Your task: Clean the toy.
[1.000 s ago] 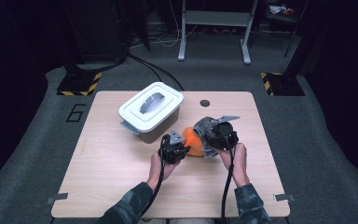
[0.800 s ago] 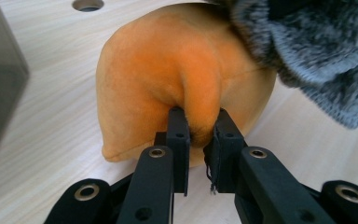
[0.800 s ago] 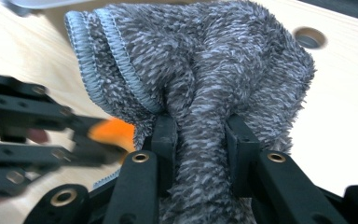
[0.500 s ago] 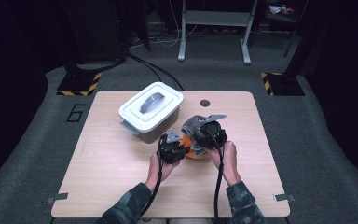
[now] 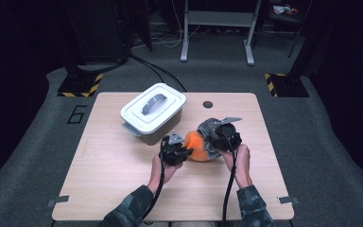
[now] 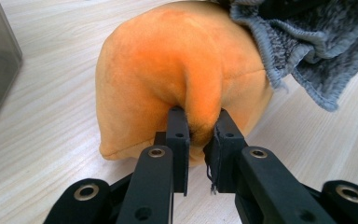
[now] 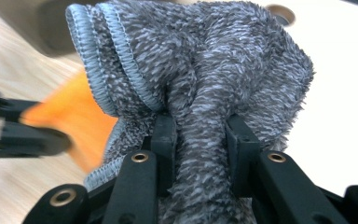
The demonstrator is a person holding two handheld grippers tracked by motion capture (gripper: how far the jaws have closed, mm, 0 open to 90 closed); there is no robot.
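On the desk [image 5: 123, 179] beside the lidded box [image 5: 153, 113], the left hand-held gripper [image 6: 198, 135] pinches the orange plush toy [image 6: 177, 70] steady while the right hand-held gripper [image 7: 200, 135] clamps the grey cloth [image 7: 214, 60] covering it, likely for pulling.

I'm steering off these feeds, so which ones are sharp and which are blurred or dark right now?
Left gripper view: sharp on the orange plush and wood grain. Right gripper view: grey cloth crisp, but the orange patch and the left gripper at the side are smeared, and the table washes out white. High view: table evenly lit, surrounding room dark.
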